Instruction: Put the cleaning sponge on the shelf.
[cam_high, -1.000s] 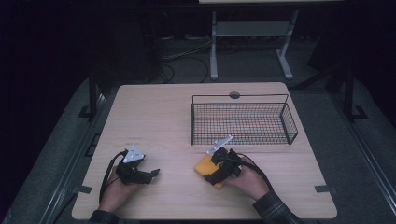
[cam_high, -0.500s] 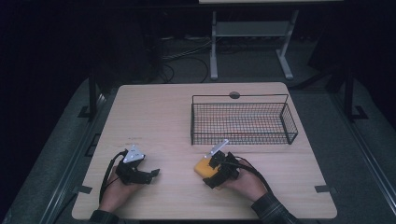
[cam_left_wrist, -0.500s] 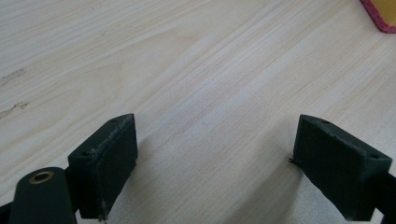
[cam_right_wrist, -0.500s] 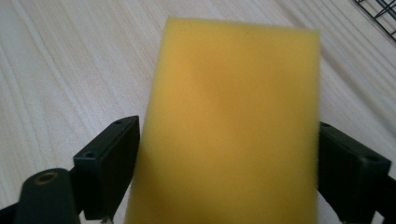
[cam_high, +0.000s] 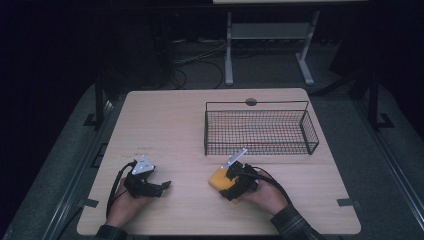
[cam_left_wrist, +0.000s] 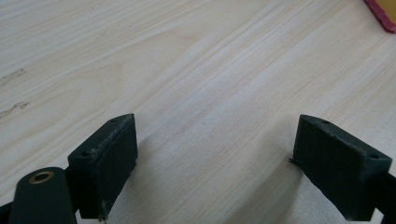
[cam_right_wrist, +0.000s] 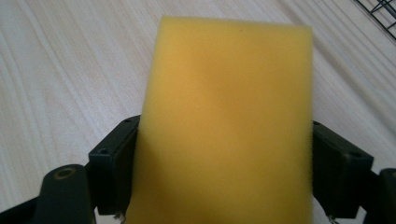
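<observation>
Basket holds nothing — right claw grips sponge, left claw wide.

Right gripper now drawn slightly back toward the near edge of the surface, yellow sponge carried along between the jaws, farther from the wire basket.

Matt foam sponge, wood-grain table
</observation>
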